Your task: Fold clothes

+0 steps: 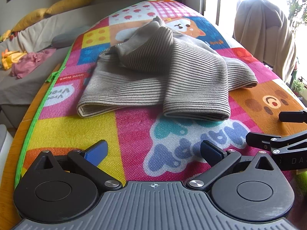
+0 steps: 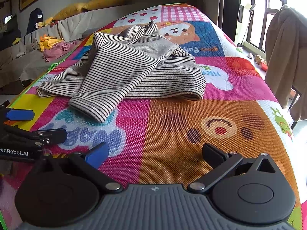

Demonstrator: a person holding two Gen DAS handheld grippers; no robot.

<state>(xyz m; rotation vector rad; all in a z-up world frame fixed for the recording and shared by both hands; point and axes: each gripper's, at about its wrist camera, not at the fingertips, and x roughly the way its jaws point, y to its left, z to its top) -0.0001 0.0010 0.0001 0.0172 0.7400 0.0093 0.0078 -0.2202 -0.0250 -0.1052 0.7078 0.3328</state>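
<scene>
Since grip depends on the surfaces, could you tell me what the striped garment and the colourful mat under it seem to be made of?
Striped garment: apparently soft matte ribbed knit; fine stripes, limp thick folds.
Colourful mat: probably woven or mesh-textured plastic; printed cartoons, visible grid weave, slight sheen.

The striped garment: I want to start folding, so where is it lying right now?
The striped garment lies crumpled mid-mat on the colourful play mat, ahead of both open grippers, its near sleeve ending just above the cloud lettering.

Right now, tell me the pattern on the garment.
Thin dark stripes on beige; the garment shows best in the right wrist view.
</scene>
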